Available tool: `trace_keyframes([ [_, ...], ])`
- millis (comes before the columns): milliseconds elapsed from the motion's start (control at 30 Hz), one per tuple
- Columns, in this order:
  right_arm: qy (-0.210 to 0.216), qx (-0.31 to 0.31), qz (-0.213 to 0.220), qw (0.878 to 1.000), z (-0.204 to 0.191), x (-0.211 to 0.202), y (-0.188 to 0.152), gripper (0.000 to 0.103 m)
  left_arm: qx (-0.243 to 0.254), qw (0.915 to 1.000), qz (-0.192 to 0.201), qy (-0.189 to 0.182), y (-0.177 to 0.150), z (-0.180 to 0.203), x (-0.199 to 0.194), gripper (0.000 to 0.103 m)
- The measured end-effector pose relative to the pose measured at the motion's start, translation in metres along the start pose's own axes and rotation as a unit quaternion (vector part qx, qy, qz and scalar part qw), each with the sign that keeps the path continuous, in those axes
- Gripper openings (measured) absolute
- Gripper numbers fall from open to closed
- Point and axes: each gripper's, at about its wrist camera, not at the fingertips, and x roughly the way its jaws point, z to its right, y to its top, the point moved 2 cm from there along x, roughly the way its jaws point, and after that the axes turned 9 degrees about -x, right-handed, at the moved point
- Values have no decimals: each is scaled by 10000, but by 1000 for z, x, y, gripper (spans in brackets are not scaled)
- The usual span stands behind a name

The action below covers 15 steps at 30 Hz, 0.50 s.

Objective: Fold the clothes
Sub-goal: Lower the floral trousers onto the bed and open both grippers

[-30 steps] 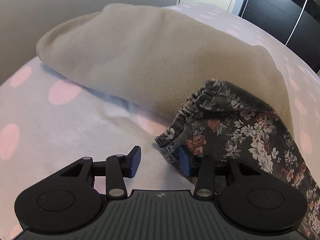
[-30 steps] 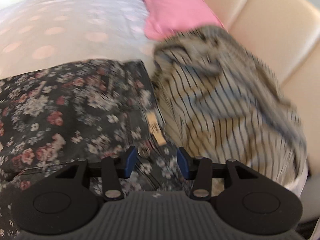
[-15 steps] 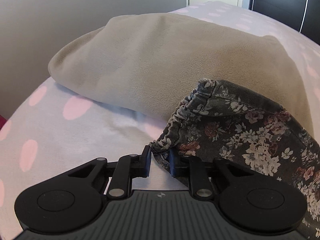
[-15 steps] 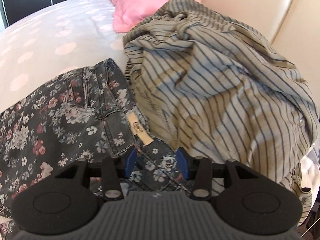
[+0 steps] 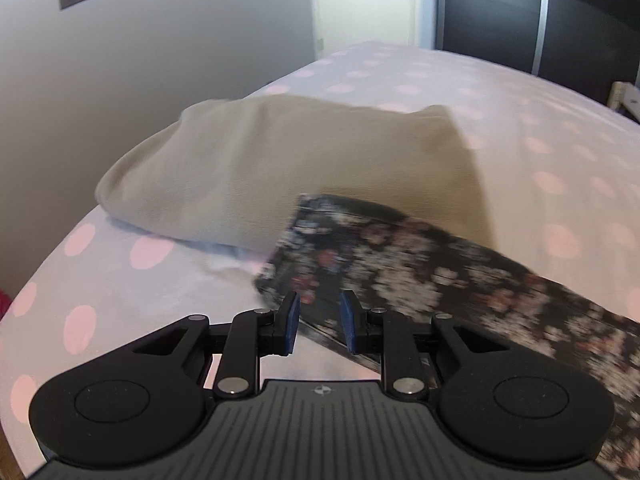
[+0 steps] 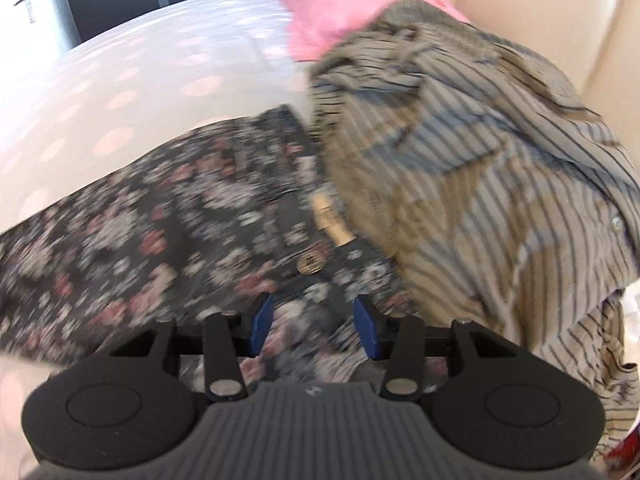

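Dark floral trousers [image 5: 440,280] lie stretched across the dotted bed. In the left wrist view my left gripper [image 5: 320,320] has the hem corner between its blue pads. The jaws are opening slightly, and the hem still hangs lifted off the sheet. In the right wrist view my right gripper [image 6: 310,326] stands fairly wide with the bunched waistband of the floral trousers [image 6: 160,220] filling the gap between its pads. A metal button [image 6: 310,266] and a tan label [image 6: 332,220] sit just beyond them. Both views are blurred.
A folded beige garment [image 5: 300,168] lies behind the hem. A crumpled striped shirt [image 6: 480,160] is heaped against the waistband, with a pink pillow [image 6: 340,8] and a cream headboard [image 6: 560,20] beyond. The polka-dot sheet [image 5: 520,100] stretches toward a dark wardrobe [image 5: 520,20].
The left jaws closed on the hem corner, then rose with it, and the crumpled leg end now hangs straight. The right gripper shifted and tilted a little, its jaw width unchanged.
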Motion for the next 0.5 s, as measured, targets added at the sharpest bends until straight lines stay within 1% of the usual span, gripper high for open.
trace_keyframes([
  [167, 273, -444, 115, 9986, -17, -15, -14, 48, 380, 9975, 155, -583, -33, 36, -53, 21],
  [233, 361, -574, 110, 9976, -23, -21, -21, 48, 633, 9953, 136, -724, -50, 50, -70, 21],
  [300, 460, -714, 101, 9963, -31, -27, -29, 48, 855, 9926, 55, -859, -67, 62, -85, 21],
  [400, 582, -1121, 239, 9917, -52, -41, -48, 48, 1154, 9871, -196, -1097, -100, 78, -104, 21],
  [500, 679, -1508, 357, 9856, -76, -55, -75, 48, 1627, 9785, -390, -1203, -136, 94, -119, 21],
])
